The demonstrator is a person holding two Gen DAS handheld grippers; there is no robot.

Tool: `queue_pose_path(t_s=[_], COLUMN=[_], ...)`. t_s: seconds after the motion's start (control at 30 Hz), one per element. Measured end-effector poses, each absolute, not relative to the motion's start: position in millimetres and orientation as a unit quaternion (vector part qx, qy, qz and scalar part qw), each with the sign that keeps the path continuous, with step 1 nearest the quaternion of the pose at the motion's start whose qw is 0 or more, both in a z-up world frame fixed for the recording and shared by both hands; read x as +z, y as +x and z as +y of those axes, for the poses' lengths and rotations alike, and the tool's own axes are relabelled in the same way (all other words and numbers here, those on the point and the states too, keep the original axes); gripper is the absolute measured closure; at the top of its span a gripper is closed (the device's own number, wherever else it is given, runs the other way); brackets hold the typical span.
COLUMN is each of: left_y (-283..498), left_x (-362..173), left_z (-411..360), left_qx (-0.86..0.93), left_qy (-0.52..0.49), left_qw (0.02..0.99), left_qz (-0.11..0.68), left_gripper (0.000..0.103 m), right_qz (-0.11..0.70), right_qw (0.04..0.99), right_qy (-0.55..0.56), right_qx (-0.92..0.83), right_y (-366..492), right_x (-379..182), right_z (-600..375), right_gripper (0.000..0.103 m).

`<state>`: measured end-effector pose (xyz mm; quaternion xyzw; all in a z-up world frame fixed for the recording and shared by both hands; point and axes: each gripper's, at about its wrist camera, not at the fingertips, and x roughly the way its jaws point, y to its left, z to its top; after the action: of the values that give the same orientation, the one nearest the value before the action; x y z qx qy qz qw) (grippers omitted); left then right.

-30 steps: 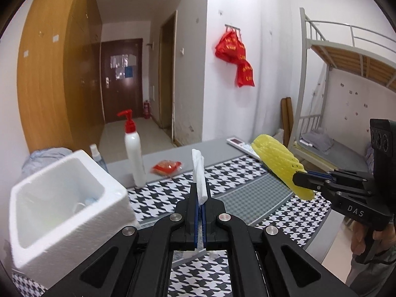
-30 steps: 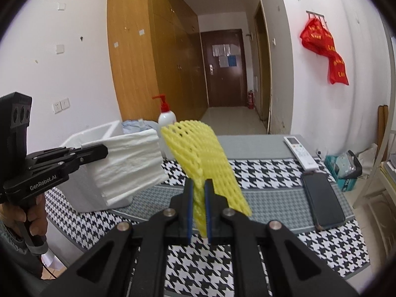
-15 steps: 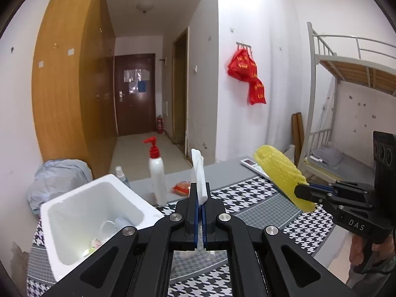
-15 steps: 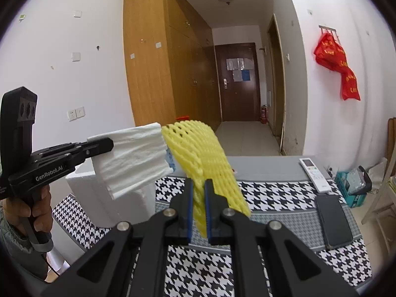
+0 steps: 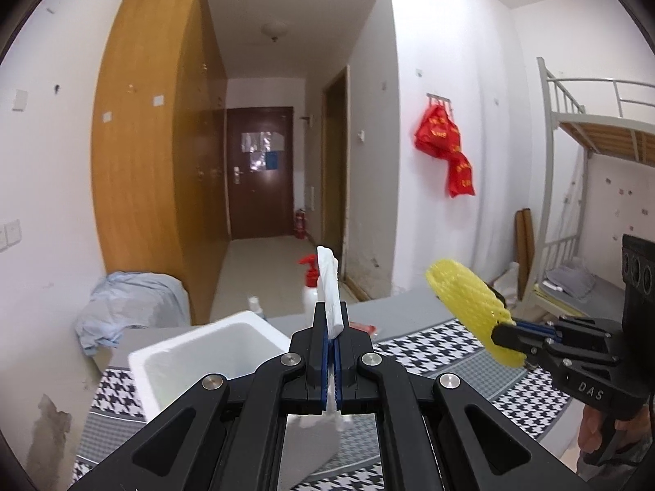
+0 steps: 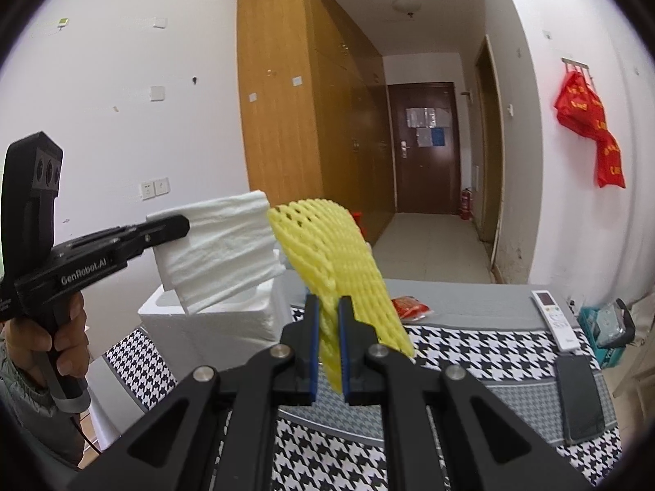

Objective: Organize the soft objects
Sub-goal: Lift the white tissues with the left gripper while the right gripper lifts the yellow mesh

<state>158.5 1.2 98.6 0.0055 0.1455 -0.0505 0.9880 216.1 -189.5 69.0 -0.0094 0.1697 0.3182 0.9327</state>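
The jaws of the left gripper are closed on a folded white foam sheet, which stands up edge-on between them and rises above their tips in the left wrist view. Seen from the right wrist camera, that same sheet spreads out broad and flat from the left gripper, held in the air above the white foam box. The jaws of the right gripper are clamped on a yellow foam net sleeve; the sleeve passes between them near its lower end and leans up and away to the left, its top just beside the right edge of the white sheet. From the left wrist camera the sleeve sticks out of the right gripper well to the right of the sheet, over the table.

The foam box sits open on the table's houndstooth cloth, below and left of the left jaws. Behind them stands a pump bottle with a red top. Farther right on the table lie a small red packet, a white remote control and a dark phone.
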Motion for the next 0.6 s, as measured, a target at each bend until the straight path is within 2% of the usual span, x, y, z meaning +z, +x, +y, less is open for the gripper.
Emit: queue_pose_path(t_s=[0.6], left_y=[168], left_x=[81], left_z=[52], left_qx=[0.050], left_qy=[-0.012], left_qw=[0.985], left_qz=[0.167], left_gripper=[0.101], right_qz=[0.173], right_qw=[0.902], right_qy=[-0.027], right_qx=[0.394], right_y=[226], right_x=[69], right_z=[-133], right_gripper=[0.092])
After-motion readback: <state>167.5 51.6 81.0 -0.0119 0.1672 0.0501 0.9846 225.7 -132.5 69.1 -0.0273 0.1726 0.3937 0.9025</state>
